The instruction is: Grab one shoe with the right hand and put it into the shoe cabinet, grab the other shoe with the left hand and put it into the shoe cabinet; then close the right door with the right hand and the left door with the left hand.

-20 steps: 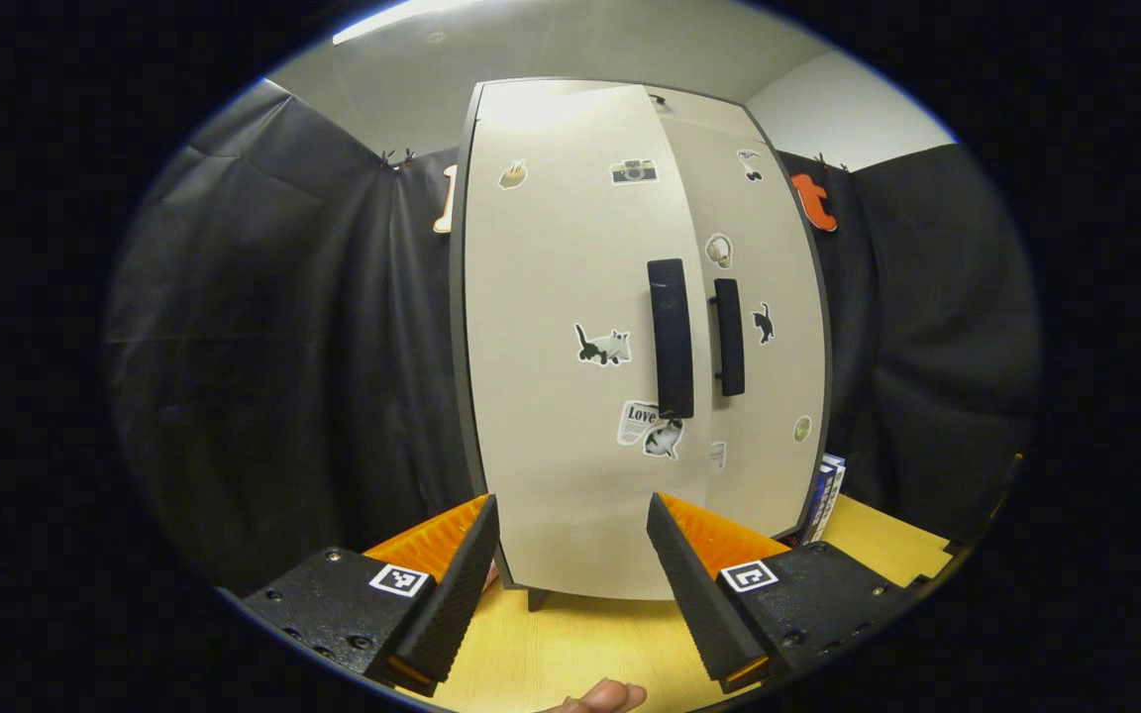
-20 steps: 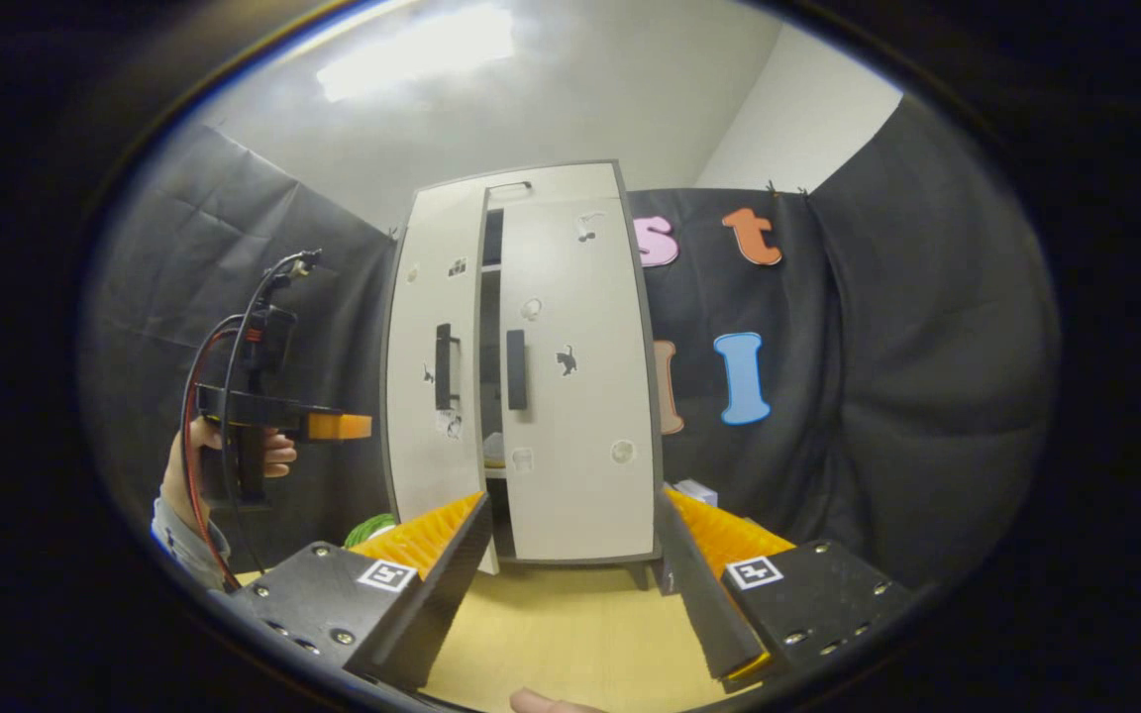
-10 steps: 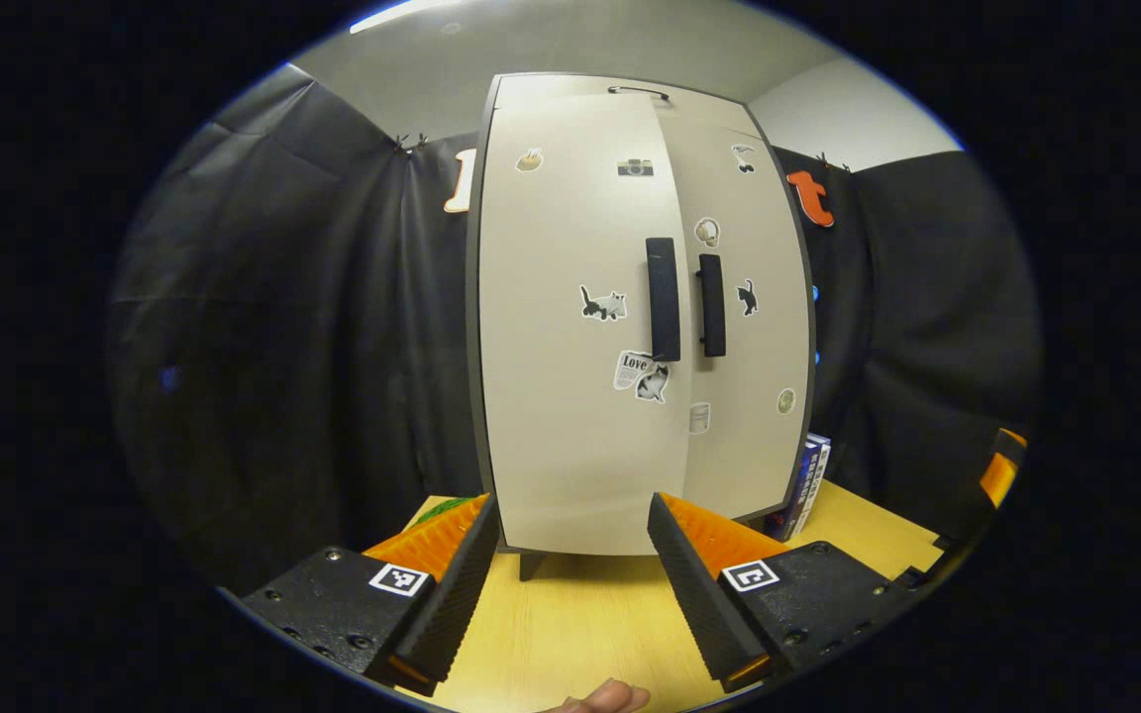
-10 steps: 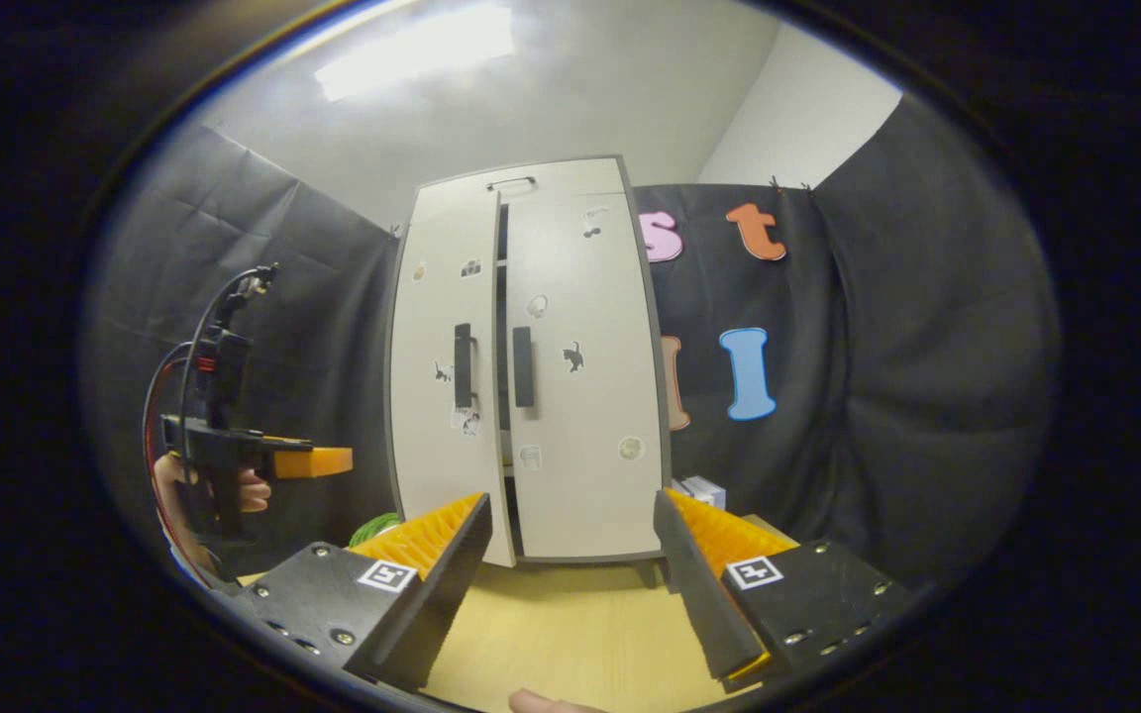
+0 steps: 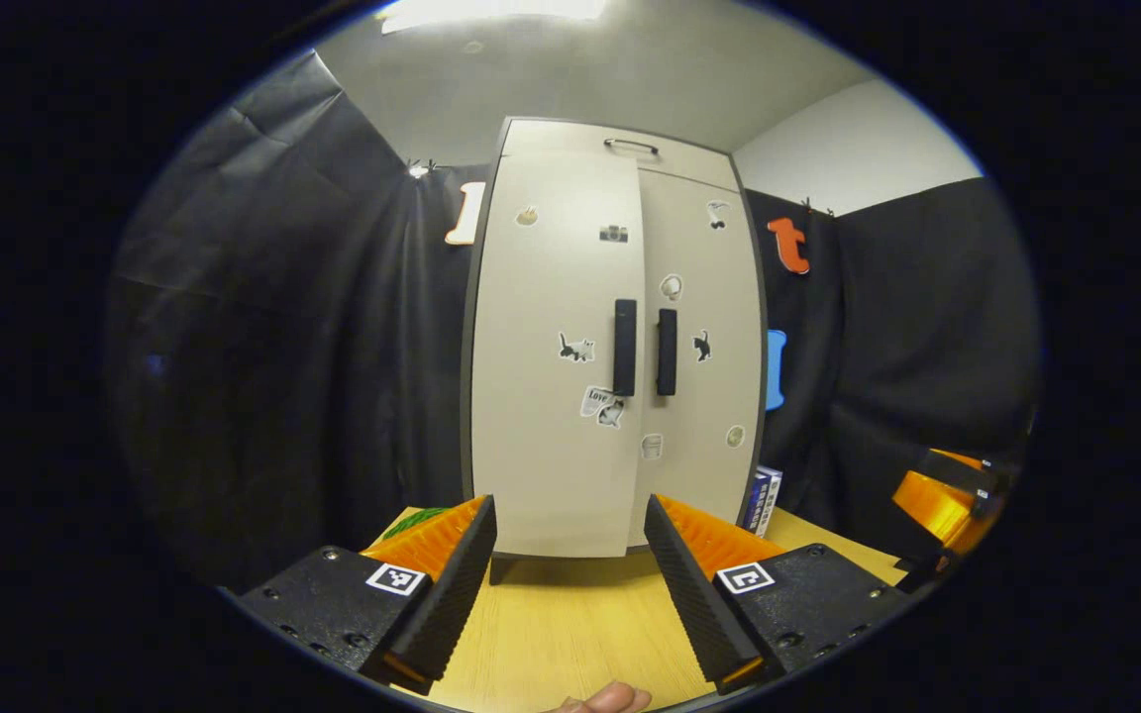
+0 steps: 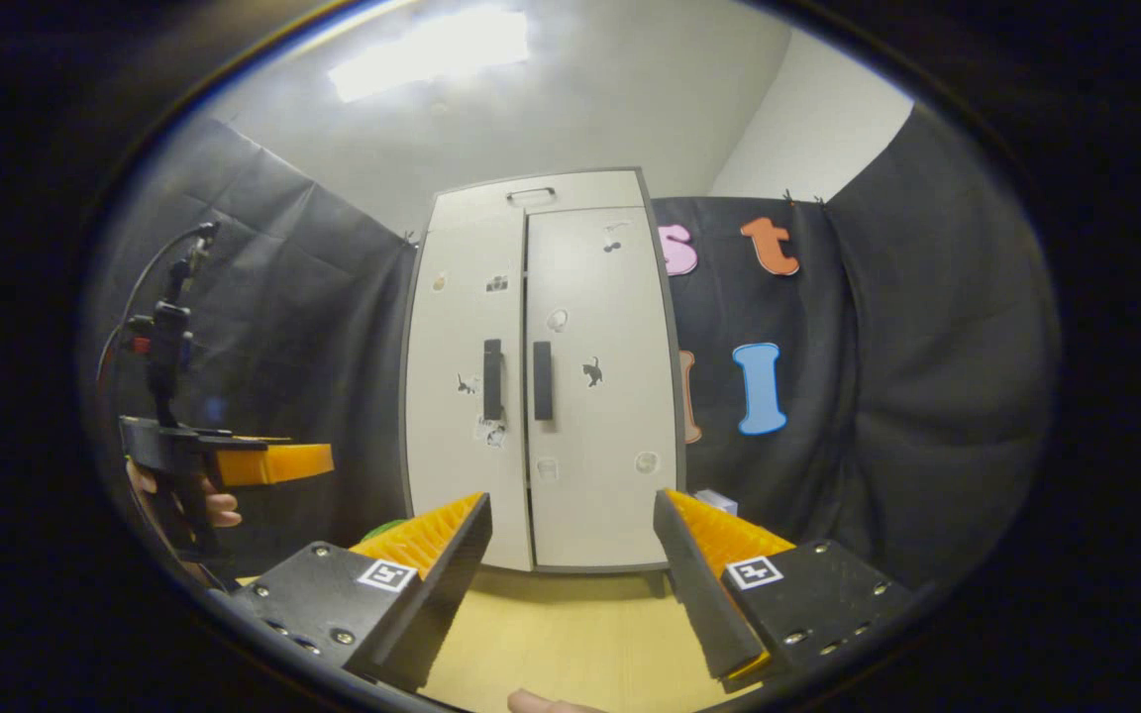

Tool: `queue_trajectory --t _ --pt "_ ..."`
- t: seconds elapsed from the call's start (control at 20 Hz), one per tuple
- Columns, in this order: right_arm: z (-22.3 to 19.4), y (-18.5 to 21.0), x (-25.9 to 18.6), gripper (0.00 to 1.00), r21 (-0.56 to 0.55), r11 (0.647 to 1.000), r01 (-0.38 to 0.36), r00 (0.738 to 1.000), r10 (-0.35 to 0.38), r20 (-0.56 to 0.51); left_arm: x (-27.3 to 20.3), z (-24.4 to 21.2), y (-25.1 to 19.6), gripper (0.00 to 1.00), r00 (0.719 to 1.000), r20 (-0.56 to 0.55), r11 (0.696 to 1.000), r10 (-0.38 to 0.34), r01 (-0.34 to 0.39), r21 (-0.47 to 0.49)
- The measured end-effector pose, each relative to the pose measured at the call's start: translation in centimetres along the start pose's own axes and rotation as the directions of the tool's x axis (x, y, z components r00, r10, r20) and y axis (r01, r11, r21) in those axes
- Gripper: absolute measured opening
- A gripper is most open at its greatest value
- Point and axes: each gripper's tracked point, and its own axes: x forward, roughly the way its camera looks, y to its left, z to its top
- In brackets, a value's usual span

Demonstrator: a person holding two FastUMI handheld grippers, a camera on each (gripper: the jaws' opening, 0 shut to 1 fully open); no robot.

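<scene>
The shoe cabinet stood upright on the wooden worktop, against the black cloth wall. In the left gripper view its left door and right door both lay flush with the front, meeting at a thin seam in the middle, with the two dark vertical handles side by side just either side of that seam. Small stickers dotted both doors. The shoes could not be seen with the doors shut.

The left gripper hung in front of the cabinet, apart from it, its fingers spread wide with nothing between them, the lower edge of the left door showing in the gap. A fingertip showed at the bottom edge of that view. A boxed item stood on the worktop just beside the cabinet's right bottom corner, and something green lay by its left bottom corner.

In the right gripper view the right gripper was likewise held wide and empty, clear of the cabinet and aimed at its base. To the cabinet's left, the left gripper was seen from the side, gripped by a hand, with cables rising from its top.
</scene>
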Motion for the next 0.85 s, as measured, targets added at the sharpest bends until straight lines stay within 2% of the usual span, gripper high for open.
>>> queue_trajectory --t 0.25,0.5,0.65,0.85 --pt "0.3 -0.3 -0.1 0.98 0.02 1.0 0.007 1.0 -0.007 0.013 -1.7 0.8 -0.3 0.92 1.0 0.026 1.0 -0.004 0.003 0.013" --pt "-0.1 -0.3 -0.4 0.98 0.009 1.0 0.004 1.0 -0.005 0.012 -1.5 -0.3 -0.5 0.92 1.0 0.01 1.0 -0.013 0.013 0.01" --pt "-0.5 0.3 -0.2 0.97 0.013 1.0 -0.02 1.0 0.02 0.019 -1.3 -0.8 0.3 0.92 1.0 0.0 1.0 0.006 -0.006 -0.003" --pt "-1.1 -0.4 -0.3 0.98 0.017 1.0 -0.003 0.999 0.002 0.038 -1.1 -1.0 1.0 0.92 1.0 0.005 0.999 0.029 -0.029 -0.022"
